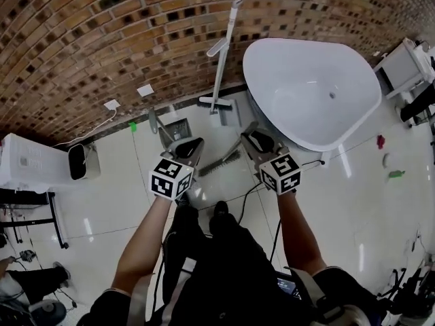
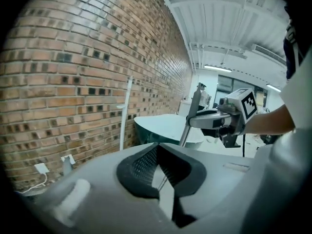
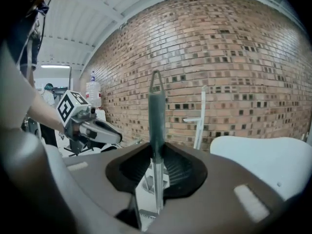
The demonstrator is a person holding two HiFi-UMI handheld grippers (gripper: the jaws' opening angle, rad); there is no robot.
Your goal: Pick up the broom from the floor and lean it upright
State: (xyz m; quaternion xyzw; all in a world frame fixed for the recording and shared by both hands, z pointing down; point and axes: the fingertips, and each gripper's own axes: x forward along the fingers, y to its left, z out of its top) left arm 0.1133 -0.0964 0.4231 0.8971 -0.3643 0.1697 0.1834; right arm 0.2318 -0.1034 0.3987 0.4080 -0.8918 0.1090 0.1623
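The person is holding the broom (image 3: 156, 111) just left of the white bathtub (image 1: 285, 63), with its brush end hanging low between the two tools. The right gripper (image 3: 157, 156) is pinching the shaft right under the green grip, and the handle is standing upright. The left gripper (image 2: 159, 155) is pressing its pads onto the thin metal shaft lower down (only a sliver is showing there). To do this well, I'd be keeping both grips in line so the shaft isn't twisting, then tipping the top toward the brick wall (image 1: 81, 39) behind the tub. Room is looking tight there: a white mop (image 1: 221, 53) is leaning against the wall beside the tub's rim. The tiled floor (image 1: 109, 202) further left of the tub is offering more space.
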